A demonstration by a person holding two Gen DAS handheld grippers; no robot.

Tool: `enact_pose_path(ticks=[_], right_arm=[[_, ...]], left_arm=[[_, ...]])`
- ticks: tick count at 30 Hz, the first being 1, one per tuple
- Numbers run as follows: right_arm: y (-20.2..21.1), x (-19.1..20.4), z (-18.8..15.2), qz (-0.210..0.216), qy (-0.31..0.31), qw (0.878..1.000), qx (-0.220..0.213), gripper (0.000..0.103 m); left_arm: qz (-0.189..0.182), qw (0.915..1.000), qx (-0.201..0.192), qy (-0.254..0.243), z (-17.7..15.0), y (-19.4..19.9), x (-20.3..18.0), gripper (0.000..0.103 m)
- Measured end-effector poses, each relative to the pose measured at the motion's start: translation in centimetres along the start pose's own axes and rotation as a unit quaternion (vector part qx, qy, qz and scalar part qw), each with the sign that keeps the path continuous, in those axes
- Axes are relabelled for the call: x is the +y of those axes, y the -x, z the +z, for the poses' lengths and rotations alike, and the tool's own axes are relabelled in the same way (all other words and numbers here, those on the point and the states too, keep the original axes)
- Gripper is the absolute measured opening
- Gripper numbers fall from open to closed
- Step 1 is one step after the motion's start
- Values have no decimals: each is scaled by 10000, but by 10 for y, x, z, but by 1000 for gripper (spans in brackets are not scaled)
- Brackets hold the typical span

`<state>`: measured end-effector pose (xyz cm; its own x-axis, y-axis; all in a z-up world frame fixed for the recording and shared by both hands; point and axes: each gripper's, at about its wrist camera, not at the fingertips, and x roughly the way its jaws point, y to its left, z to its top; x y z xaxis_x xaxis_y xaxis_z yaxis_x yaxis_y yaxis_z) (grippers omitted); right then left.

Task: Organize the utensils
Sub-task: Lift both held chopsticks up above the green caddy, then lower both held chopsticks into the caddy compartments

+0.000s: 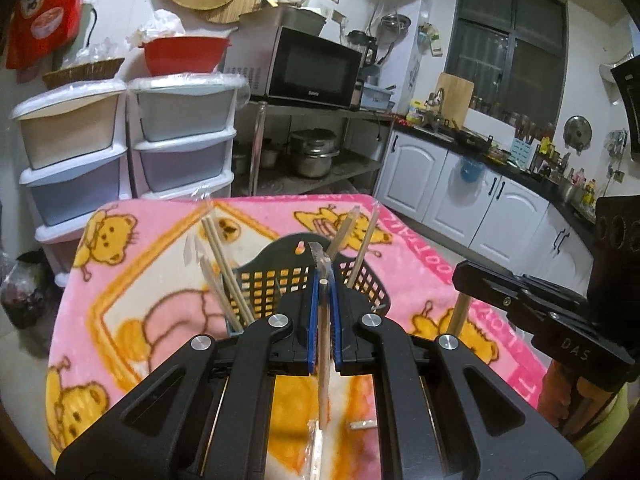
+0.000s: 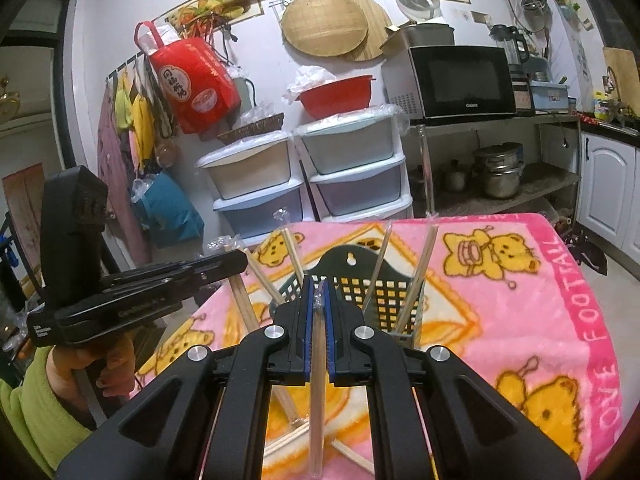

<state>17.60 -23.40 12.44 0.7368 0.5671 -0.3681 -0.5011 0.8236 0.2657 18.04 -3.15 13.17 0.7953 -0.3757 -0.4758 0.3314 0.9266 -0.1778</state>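
A wrapped wooden chopstick pair [image 1: 323, 356] is clamped by the left gripper [image 1: 324, 280]. Another wrapped wooden pair [image 2: 317, 364] is clamped by the right gripper [image 2: 317, 284]. The black plastic lattice basket [image 1: 280, 276] is seen at 12 o'clock on the pink bear blanket [image 1: 416, 256].

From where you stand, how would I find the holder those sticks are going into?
Look at the pink teddy-bear blanket covering the table. Near its middle stands a black plastic utensil basket with a grid of square holes and a keyhole hanging slot at the top of its back. It alone stands upright with wrapped chopsticks leaning out; other chopsticks lie flat on the blanket.
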Motion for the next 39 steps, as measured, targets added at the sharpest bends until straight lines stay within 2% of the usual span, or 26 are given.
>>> enact_pose_path(ticks=[19, 39], right_arm=[[7, 5, 32, -142, 386, 9985, -347, 5], [7, 11, 80, -299, 574, 9940, -881, 5]], left_arm=[[-91, 9994, -316, -78, 28, 5, -11, 3], [-29, 9975, -676, 223, 66, 10, 3, 3]])
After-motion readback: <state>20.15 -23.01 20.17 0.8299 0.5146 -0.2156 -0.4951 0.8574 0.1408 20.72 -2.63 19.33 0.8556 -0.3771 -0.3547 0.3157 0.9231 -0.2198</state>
